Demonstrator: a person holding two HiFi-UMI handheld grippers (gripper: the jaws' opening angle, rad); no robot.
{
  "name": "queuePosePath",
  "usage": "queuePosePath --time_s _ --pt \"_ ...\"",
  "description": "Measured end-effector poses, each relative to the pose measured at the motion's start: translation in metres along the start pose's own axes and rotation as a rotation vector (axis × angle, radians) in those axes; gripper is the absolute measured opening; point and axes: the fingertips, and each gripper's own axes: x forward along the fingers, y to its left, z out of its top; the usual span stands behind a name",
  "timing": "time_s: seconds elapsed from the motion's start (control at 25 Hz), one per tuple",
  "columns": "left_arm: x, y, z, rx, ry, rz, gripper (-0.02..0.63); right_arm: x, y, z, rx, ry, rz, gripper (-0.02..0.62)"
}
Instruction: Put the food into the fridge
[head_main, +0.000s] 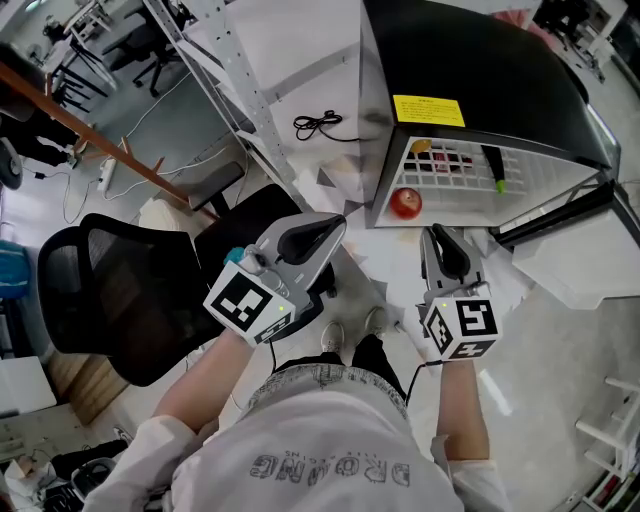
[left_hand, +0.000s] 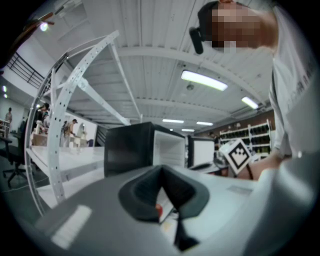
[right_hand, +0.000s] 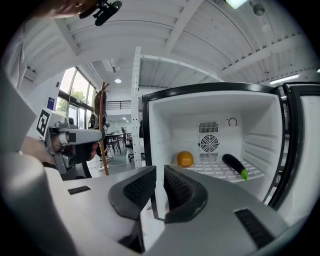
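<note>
Both forearms reach forward. The left hand-held gripper (head_main: 336, 224) has its ribbed dark pads pressed together on nothing. The right hand-held gripper (right_hand: 159, 183) points into the open fridge (right_hand: 165, 125) with only a narrow slit between its pads, empty. On the white wire shelf (right_hand: 210, 169) lie a round orange (right_hand: 185, 159) and a glossy dark eggplant (right_hand: 233, 164). A red apple (head_main: 406, 203) sits at the opening's lower left edge. The door (right_hand: 302, 150) stands wide at the right, leaving the front unobstructed.

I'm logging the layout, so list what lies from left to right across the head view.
black office chair → left gripper → red apple → right gripper
</note>
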Motion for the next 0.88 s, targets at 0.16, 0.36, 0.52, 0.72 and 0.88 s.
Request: queuePosePath --time_s 0.16,0.36,0.52,0.72,0.88 --pt "-0.001 -0.001 0.0 -0.001 0.002 -0.001 0.006 -0.003 0.003 -0.001 0.01 -0.007 0.009 0.028" --pt "0.002 -0.003 0.0 -0.004 0.003 -0.001 0.006 -0.004 0.0 0.001 0.012 -0.014 0.014 0.012" --pt "0.005 -0.005 0.001 -0.003 0.004 -0.001 0.005 -0.006 -0.003 0.003 0.015 -0.018 0.018 0.005" --pt "0.01 -0.007 0.0 -0.006 0.006 -0.002 0.006 -0.006 -0.009 0.003 0.033 -0.025 0.02 0.003" --pt "0.014 -0.008 0.0 -0.006 0.007 -0.002 0.006 -0.005 -0.012 0.002 0.038 -0.022 0.026 0.003"
